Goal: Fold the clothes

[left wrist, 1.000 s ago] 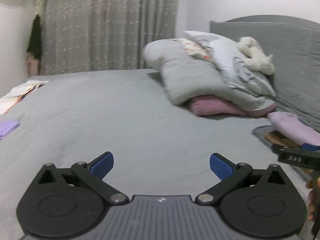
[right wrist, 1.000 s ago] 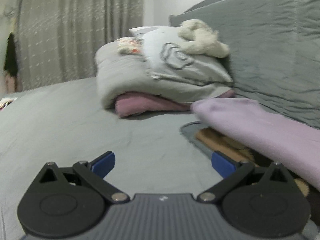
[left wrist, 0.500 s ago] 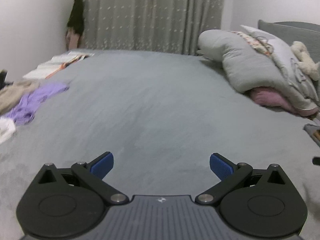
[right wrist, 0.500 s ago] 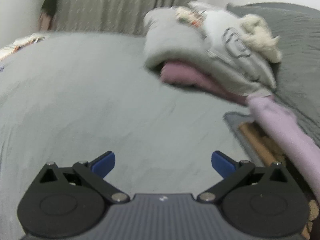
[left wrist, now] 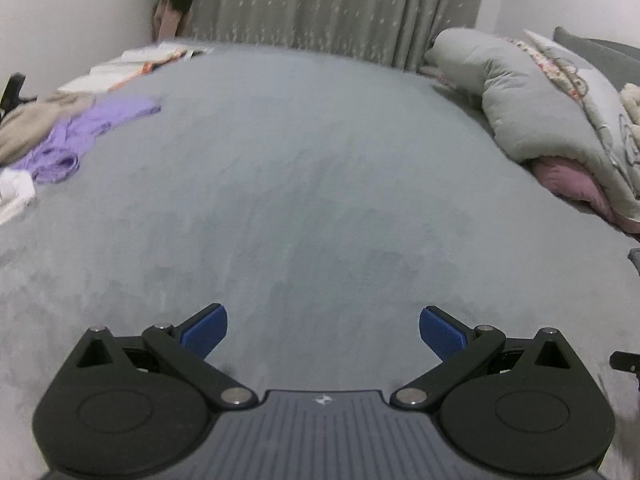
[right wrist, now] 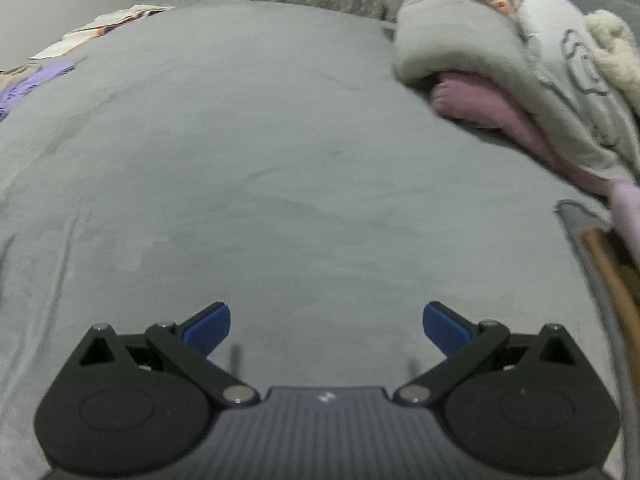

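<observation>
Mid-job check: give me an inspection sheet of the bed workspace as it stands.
Surface: grey bedspread, bare in the middle.
Job's things: purple garment, beige garment and white cloth heaped at far left, unfolded.
Clutter: grey duvet over pink blanket; papers at the far edge.
Grippers: left gripper and right gripper open, empty.
Cables: nothing seen.
Surroundings: grey curtain, white wall.

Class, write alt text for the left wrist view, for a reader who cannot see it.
The open left gripper, holding nothing, hovers over a bare stretch of grey bedspread. A loose purple garment lies with beige and white clothes at the far left edge; folded grey bedding sits on a pink pillow at right, before a patterned curtain.
</observation>
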Demonstrator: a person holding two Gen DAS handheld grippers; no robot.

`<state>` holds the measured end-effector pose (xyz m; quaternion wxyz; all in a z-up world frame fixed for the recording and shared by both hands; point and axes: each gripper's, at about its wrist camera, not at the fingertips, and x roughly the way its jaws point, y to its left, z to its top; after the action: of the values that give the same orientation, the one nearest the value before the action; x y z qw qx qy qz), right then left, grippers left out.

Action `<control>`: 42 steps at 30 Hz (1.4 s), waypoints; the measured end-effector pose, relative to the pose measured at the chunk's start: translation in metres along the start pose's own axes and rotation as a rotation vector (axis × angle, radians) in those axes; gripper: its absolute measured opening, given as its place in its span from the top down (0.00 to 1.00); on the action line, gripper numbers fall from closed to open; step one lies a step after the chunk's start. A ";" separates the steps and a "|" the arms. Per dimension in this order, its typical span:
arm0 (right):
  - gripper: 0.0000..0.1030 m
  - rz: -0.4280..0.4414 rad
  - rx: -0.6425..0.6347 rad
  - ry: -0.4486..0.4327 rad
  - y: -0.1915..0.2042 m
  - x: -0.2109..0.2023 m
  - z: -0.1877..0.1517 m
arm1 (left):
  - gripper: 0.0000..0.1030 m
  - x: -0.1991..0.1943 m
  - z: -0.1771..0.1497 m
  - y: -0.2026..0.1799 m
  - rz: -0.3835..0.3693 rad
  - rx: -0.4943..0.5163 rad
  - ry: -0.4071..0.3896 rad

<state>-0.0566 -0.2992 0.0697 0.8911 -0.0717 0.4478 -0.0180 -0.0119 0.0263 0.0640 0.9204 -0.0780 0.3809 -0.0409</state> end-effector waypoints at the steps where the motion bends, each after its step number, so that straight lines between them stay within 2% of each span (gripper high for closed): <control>1: 0.00 0.013 0.009 0.004 0.005 0.002 0.000 | 0.00 0.002 0.000 0.001 0.006 0.001 0.004; 6: 0.00 0.046 0.005 0.022 0.031 0.014 0.001 | 0.00 0.019 0.004 -0.001 0.036 0.029 0.014; 11: 0.00 0.085 0.055 0.025 0.059 0.021 -0.003 | 0.00 0.038 0.008 -0.006 0.068 0.092 0.020; 13: 0.00 0.060 0.088 -0.011 0.072 0.022 -0.005 | 0.00 0.043 0.008 -0.007 0.081 0.103 0.026; 19: 0.00 0.022 0.211 -0.069 0.072 0.027 -0.009 | 0.00 0.056 -0.002 -0.018 0.058 0.115 0.082; 24: 0.00 -0.013 0.287 -0.131 0.072 0.030 -0.016 | 0.00 0.058 -0.007 -0.025 0.072 0.153 0.057; 30: 0.00 -0.062 0.320 -0.192 0.075 0.035 -0.020 | 0.00 0.063 -0.010 -0.023 0.066 0.171 0.017; 42: 0.00 -0.085 0.317 -0.204 0.075 0.045 -0.010 | 0.00 0.065 -0.023 -0.021 0.071 0.158 -0.066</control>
<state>-0.0399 -0.2308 0.0176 0.9305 0.0493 0.3430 -0.1184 0.0171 -0.0057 0.0068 0.9366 0.0071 0.3484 -0.0357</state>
